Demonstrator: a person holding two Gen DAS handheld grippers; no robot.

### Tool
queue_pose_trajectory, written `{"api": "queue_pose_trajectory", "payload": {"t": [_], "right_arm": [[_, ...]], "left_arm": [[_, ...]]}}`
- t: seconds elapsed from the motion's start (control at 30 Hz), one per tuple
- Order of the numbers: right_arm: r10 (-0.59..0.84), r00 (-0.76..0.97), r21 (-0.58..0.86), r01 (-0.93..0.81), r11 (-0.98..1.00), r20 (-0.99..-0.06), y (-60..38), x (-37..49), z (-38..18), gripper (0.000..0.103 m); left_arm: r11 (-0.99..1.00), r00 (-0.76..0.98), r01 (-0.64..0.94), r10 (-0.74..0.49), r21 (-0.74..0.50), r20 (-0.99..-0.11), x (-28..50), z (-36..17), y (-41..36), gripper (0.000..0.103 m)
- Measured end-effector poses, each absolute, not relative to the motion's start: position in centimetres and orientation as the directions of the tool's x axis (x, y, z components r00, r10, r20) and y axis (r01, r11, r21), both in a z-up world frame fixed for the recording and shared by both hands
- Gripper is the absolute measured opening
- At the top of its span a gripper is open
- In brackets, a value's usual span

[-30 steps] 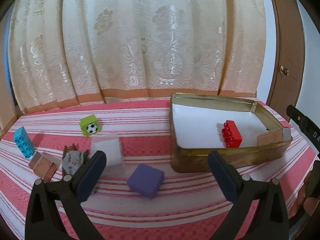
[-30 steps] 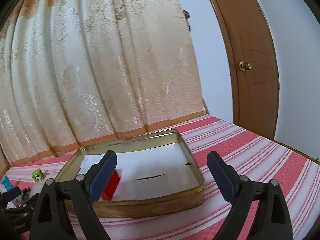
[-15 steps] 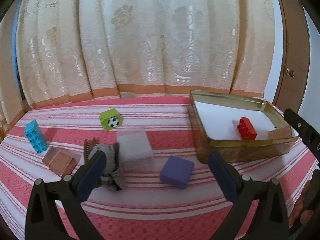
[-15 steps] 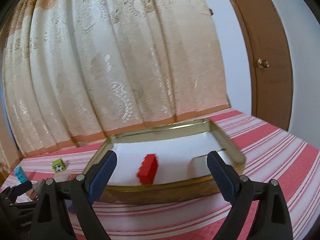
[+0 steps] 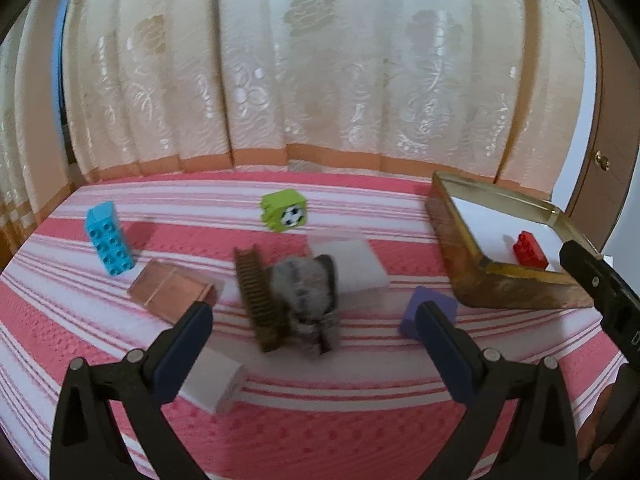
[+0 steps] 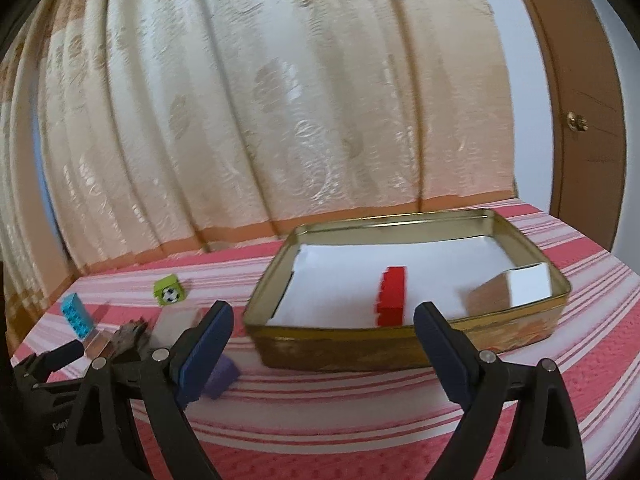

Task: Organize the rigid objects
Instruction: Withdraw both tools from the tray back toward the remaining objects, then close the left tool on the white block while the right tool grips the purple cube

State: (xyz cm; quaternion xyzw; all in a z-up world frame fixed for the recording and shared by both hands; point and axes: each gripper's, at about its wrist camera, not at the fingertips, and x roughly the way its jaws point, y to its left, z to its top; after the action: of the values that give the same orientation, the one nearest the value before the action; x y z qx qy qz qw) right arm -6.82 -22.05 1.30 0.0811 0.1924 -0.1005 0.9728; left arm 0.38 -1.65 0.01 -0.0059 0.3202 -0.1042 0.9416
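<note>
Holding red brick (image 6: 393,295), tan block (image 6: 508,292): gold tin (image 6: 360,344).

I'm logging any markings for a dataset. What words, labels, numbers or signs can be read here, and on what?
No full word can be read.
"D": a lone white letter on the black right claw's body at the left view's edge; the rest is cut off.
Faint pale letters on the black left claw's body in the right view: too blurred to read.
Football picture, no text: on the green plastic cube.

bare striped cloth (image 5: 320,412) ahead, white block (image 5: 214,380) near left (low), gold tin (image 6: 400,344) walling right
</note>
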Motion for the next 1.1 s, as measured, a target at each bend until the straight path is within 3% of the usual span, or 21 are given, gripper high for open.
{"api": "queue_pose_trajectory", "payload": {"t": [0.5, 0.83, 1.1], "right_arm": [[-0.039, 0.833, 0.03, 0.067, 0.997, -0.551, -16.5, -3.7, -0.1, 0.093], [0.011, 0.707, 0.015, 0.0, 1.0, -0.707, -14.0, 0.4, -2.6, 0.093], [-0.018, 0.649, 0.002, 0.03, 1.0, -0.761, -13.7, 3.2, -3.6, 0.093]], "left_arm": [[0.975, 0.697, 0.104, -0.214, -0.199, -0.684, 0.4, -1.9, 4.5, 0.103], [0.956, 0.638, 0.043, -0.249, -0.29, -0.728, 0.6, -3.4, 7.0, 0.103], [0.977, 0.622, 0.038, -0.189, -0.212, -0.76, 1.3, -3.5, 5.8, 0.102]]}}
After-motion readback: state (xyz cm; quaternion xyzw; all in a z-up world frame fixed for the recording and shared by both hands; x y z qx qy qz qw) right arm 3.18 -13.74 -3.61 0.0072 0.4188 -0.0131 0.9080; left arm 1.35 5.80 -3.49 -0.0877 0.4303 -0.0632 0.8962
